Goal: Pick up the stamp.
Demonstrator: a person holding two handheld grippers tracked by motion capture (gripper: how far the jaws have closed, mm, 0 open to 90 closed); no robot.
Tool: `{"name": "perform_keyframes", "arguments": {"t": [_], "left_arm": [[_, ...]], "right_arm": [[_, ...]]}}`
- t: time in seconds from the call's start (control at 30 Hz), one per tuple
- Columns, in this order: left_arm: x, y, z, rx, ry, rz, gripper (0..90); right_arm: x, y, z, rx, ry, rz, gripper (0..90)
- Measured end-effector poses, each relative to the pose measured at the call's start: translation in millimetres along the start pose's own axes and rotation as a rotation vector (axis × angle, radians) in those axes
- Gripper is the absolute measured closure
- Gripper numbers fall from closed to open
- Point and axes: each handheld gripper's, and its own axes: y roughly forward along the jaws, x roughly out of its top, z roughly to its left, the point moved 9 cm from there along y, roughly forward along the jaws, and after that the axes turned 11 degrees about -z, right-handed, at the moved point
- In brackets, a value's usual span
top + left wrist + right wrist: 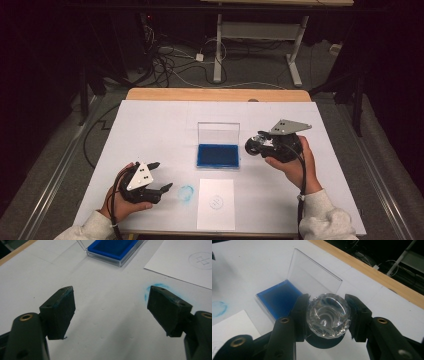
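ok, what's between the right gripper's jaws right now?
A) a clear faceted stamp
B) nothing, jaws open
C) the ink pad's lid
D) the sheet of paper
A: in the right gripper view the right gripper has both jaws pressed on the clear faceted stamp, held up beside the open blue ink pad.

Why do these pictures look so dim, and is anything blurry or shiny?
High view: table lit, room behind dark. Right gripper view: clear stamp glints, lid reflects faintly. Left gripper view: near fingers soft, ink pad sharper.
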Motion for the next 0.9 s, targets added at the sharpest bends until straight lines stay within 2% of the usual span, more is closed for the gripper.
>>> {"name": "perform_keyframes", "arguments": {"t": [0.13,0.2,0.53,0.9], "left_arm": [[0.3,0.1,-0.6,-0.002,-0.003,-0.002,21.8],[-0.1,0.3,-0.8,-0.003,-0.005,-0.001,21.8],[-2.0,-1.0,0.5,-0.003,-0.012,-0.001,21.8],[-7.1,-4.8,3.2,0.005,-0.031,0.001,21.8]], "right_arm": [[-1.5,-1.3,3.5,0.000,-0.012,0.012,56.9],[-1.2,-2.7,6.9,0.019,-0.006,0.007,56.9],[4.4,-11.4,21.2,0.041,-0.027,-0.023,56.9],[10.7,-14.5,37.6,0.095,-0.028,-0.056,56.9]]}}
